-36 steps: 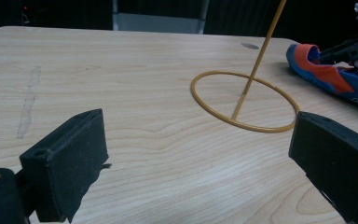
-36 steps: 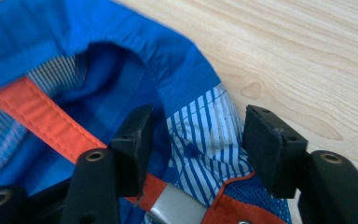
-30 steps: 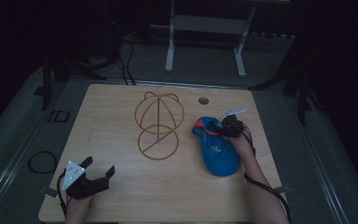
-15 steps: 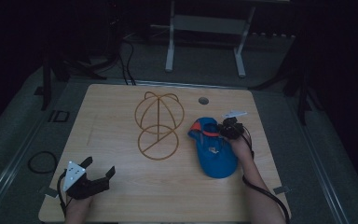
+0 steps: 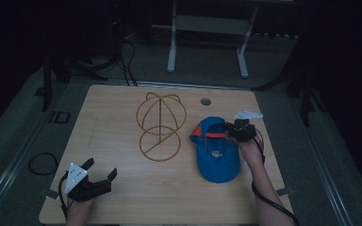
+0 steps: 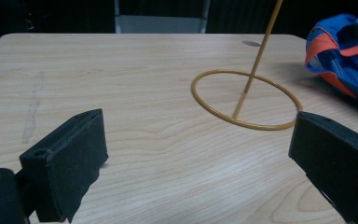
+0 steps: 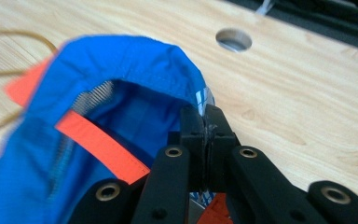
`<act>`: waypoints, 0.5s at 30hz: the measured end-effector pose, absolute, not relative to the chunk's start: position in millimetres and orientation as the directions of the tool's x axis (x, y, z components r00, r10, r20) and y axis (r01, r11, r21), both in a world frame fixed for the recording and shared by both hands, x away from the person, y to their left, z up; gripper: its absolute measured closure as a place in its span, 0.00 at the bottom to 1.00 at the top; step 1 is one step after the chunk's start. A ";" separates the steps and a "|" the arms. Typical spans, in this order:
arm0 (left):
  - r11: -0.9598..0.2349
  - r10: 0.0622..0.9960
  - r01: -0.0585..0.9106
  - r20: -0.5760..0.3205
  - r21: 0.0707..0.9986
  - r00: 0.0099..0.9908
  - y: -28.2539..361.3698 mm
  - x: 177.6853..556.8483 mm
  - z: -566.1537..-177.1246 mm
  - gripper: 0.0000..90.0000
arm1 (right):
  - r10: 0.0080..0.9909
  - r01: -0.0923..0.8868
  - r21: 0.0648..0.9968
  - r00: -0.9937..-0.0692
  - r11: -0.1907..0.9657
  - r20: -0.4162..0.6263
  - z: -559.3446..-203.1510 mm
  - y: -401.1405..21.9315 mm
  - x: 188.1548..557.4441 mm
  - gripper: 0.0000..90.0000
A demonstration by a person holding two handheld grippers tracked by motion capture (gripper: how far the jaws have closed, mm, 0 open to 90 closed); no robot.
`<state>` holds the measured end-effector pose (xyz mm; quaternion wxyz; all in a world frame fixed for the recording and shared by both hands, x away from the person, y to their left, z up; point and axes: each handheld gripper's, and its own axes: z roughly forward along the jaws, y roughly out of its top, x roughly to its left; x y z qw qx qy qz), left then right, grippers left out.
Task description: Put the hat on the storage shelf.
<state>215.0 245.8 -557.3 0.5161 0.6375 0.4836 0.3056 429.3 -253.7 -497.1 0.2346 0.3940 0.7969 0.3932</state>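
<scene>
Cap rim pinched in right tongs | left tongs wide, nothing held | wire stand beside cap

wire stand top cut off, cap cropped at edge — print unreadable

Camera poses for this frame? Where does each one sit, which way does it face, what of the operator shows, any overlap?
High view: above the person's side, looking forward and down on the table; both forearms, left gripper, right gripper.
Left gripper view: low over the tabletop, along its open jaws toward the wire stand.
Right gripper view: along its jaws, shut on the cap's rim.
All three views share the cap and the stand.
</scene>
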 end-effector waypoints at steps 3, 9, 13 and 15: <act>-0.007 0.932 0.303 -0.104 0.953 0.348 244.8 215.2 -557.7 0.05 | 0.813 0.422 0.831 -0.579 0.363 -0.061 -483.3 -255.9 420.1 0.99; -0.015 0.932 0.304 -0.097 0.953 0.348 243.4 215.7 -556.3 0.05 | 0.810 0.372 0.859 -0.580 0.353 -0.082 -456.3 -258.1 401.1 0.99; -0.010 0.930 0.313 -0.106 0.950 0.353 241.5 216.2 -554.3 0.05 | 0.806 0.337 0.878 -0.586 0.339 -0.086 -439.7 -259.3 387.8 0.99; -0.014 0.929 0.314 -0.104 0.949 0.356 240.4 215.8 -551.6 0.05 | 0.802 0.315 0.889 -0.591 0.333 -0.091 -430.8 -260.1 381.0 0.99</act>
